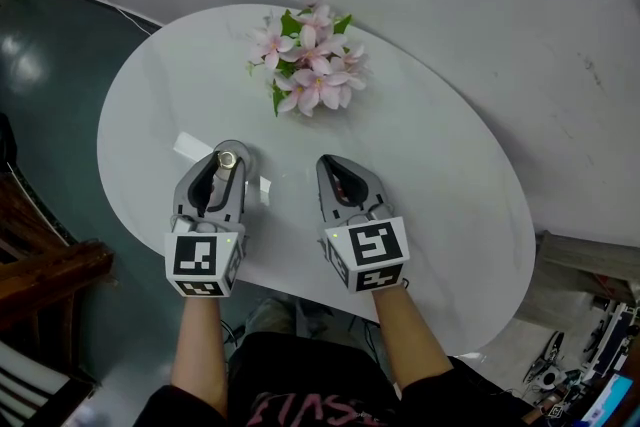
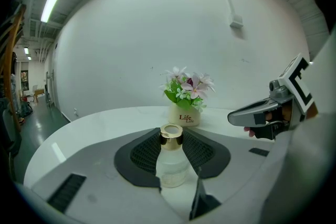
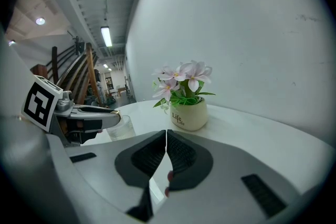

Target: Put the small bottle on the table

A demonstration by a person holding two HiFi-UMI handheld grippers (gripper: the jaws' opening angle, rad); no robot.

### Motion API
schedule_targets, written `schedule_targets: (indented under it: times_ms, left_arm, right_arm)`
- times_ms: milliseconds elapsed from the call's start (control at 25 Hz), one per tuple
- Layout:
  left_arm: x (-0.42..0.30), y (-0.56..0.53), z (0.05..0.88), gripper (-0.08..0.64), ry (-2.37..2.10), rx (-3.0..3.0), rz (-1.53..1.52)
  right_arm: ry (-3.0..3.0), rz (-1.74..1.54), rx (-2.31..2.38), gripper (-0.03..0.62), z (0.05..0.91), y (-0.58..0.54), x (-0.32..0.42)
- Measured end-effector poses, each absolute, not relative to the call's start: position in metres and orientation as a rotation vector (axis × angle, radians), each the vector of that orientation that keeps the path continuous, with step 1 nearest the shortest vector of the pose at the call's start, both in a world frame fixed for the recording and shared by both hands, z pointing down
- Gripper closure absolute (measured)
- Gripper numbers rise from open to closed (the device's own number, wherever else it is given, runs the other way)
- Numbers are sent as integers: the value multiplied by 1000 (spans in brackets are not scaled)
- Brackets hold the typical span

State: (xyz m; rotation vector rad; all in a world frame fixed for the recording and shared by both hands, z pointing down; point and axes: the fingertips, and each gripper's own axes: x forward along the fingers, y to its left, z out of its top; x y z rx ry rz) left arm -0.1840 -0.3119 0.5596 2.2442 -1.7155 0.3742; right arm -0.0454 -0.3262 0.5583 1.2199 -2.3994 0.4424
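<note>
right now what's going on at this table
A person holds a gripper in each hand over the white table. The left gripper is shut on the small bottle, clear with a gold cap, upright and low at the tabletop; whether it touches is unclear. The right gripper is shut on nothing, alongside. A flower pot stands farther back.

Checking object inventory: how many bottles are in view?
1: the bottle, gripped by the left hand-held gripper at the front left of the table. No others visible.
</note>
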Motion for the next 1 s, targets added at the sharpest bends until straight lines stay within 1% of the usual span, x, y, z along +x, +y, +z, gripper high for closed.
schedule_targets:
  times_ms: [800, 1000]
  left_arm:
    - [-181, -313, 562, 430, -1726, 2245, 380]
    - [-181, -313, 561, 430, -1719, 2233, 325]
  right_arm:
    - [-2394, 442, 1215, 525, 557, -324, -40]
    - [-2394, 438, 1219, 525, 555, -324, -39]
